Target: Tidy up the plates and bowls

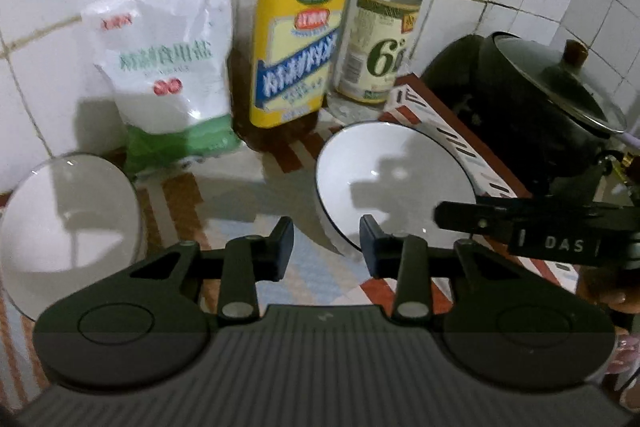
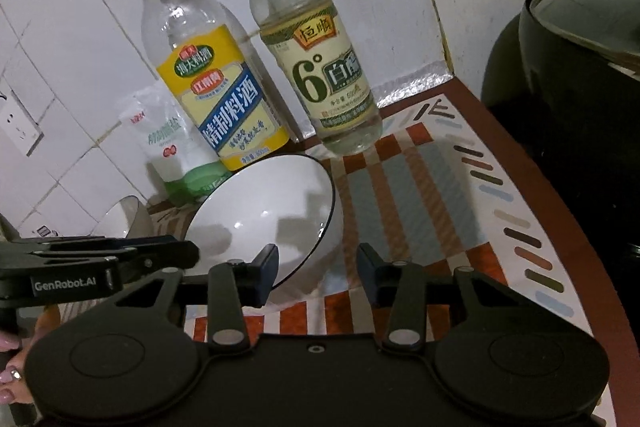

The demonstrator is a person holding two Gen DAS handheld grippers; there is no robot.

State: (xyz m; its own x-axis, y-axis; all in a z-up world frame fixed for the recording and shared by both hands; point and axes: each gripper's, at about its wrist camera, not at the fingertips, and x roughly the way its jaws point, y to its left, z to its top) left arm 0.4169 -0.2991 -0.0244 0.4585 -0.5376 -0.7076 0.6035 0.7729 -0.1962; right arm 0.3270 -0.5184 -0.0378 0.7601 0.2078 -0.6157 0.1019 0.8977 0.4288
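Note:
A white bowl with a dark rim (image 1: 394, 179) sits on the patterned mat; it also shows in the right wrist view (image 2: 264, 215). A second, greyish bowl (image 1: 68, 227) sits at the left, seen small in the right wrist view (image 2: 126, 217). My left gripper (image 1: 326, 247) is open and empty, its right finger near the white bowl's near rim. My right gripper (image 2: 316, 269) is open and empty, its left finger at the white bowl's near rim. The right gripper shows in the left wrist view (image 1: 520, 223); the left shows in the right wrist view (image 2: 100, 263).
A salt bag (image 1: 168, 67), a yellow-labelled cooking wine bottle (image 1: 292, 39) and a vinegar bottle (image 1: 380, 39) stand against the tiled wall. A dark lidded pot (image 1: 540, 99) stands at the right. The patterned mat (image 2: 420, 195) covers the counter.

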